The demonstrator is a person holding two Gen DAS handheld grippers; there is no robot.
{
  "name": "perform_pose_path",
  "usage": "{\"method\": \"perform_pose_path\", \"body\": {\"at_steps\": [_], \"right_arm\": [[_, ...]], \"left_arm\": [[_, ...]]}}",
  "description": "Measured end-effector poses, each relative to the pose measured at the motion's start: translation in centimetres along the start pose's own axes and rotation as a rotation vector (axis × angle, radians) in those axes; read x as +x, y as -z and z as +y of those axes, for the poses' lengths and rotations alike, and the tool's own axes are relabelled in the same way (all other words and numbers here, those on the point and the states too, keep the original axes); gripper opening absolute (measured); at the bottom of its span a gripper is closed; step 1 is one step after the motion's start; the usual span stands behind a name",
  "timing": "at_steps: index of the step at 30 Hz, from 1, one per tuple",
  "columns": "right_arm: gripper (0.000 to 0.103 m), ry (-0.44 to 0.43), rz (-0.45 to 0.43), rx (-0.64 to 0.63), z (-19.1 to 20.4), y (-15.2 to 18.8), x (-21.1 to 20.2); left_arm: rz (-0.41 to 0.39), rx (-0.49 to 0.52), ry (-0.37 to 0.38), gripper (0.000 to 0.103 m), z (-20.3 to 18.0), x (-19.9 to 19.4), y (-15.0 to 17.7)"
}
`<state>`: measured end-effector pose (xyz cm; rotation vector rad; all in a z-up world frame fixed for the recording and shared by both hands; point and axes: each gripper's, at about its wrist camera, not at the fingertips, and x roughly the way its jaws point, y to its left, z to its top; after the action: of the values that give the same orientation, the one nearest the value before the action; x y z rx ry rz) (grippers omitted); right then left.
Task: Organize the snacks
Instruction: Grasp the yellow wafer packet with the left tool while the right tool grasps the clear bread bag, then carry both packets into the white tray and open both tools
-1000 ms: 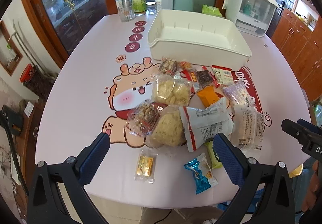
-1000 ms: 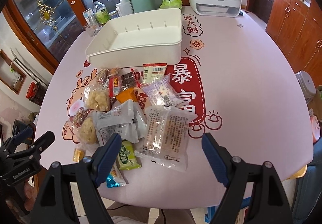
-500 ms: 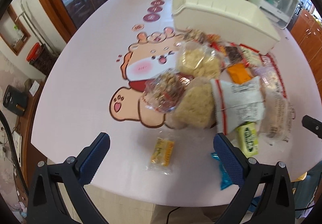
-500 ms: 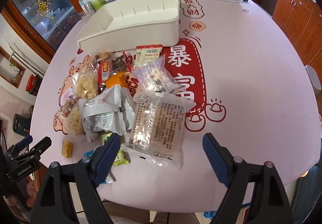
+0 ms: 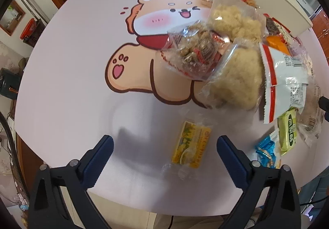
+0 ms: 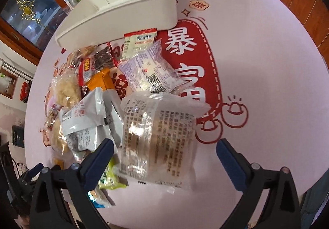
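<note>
L gripper (image 5: 164,146) jaws wide but closing, yellow packet (image 5: 191,147) between, untouched. R gripper (image 6: 164,149) spread over clear bag (image 6: 158,138), no grip. White bin (image 6: 131,5) at far side. Risk: flat packet slides on slick tablecloth (image 5: 72,64); crinkly film slips.

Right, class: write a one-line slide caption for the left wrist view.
Left gripper, jaws closing, above a small yellow clear-wrapped snack packet on the pink cartoon-printed tablecloth.
</note>
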<state>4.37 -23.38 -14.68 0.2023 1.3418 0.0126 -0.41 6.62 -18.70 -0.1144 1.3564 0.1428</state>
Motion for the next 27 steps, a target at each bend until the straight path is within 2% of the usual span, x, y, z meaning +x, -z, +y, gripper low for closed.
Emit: {"method": "perform_pose_path", "body": {"at_steps": [4, 7, 10, 11, 12, 14, 21, 27], "right_arm": [[0.101, 0.017, 0.038, -0.015, 0.8, 0.1, 1.4], [0.101, 0.029, 0.07, -0.012, 0.9, 0.3, 2.4], [0.1, 0.022, 0.112, 0.004, 0.8, 0.5, 3.4], [0.098, 0.014, 0.121, 0.013, 0.7, 0.6, 3.6], [0.091, 0.02, 0.102, 0.007, 0.9, 0.6, 3.4], [0.081, 0.026, 0.089, -0.01, 1.2, 0.6, 3.2], [0.065, -0.005, 0.068, -0.014, 1.0, 0.6, 2.1], [0.062, -0.07, 0.028, -0.021, 0.4, 1.3, -0.7]], "left_arm": [[0.019, 0.011, 0.018, 0.084, -0.1, 1.0, 0.1], [-0.004, 0.036, 0.018, 0.074, -0.3, 1.4, 0.1], [-0.019, 0.064, 0.023, 0.053, -1.2, 1.0, 0.0], [-0.026, 0.073, 0.026, 0.039, -1.4, 1.0, 0.0], [-0.03, 0.082, 0.027, 0.026, -1.7, 1.0, 0.0], [-0.028, 0.089, 0.026, 0.025, -2.1, 1.1, -0.4], [-0.026, 0.065, 0.054, 0.024, -2.5, 0.4, -0.2], [-0.107, 0.08, 0.102, 0.024, -3.7, -3.7, -1.2]]}}
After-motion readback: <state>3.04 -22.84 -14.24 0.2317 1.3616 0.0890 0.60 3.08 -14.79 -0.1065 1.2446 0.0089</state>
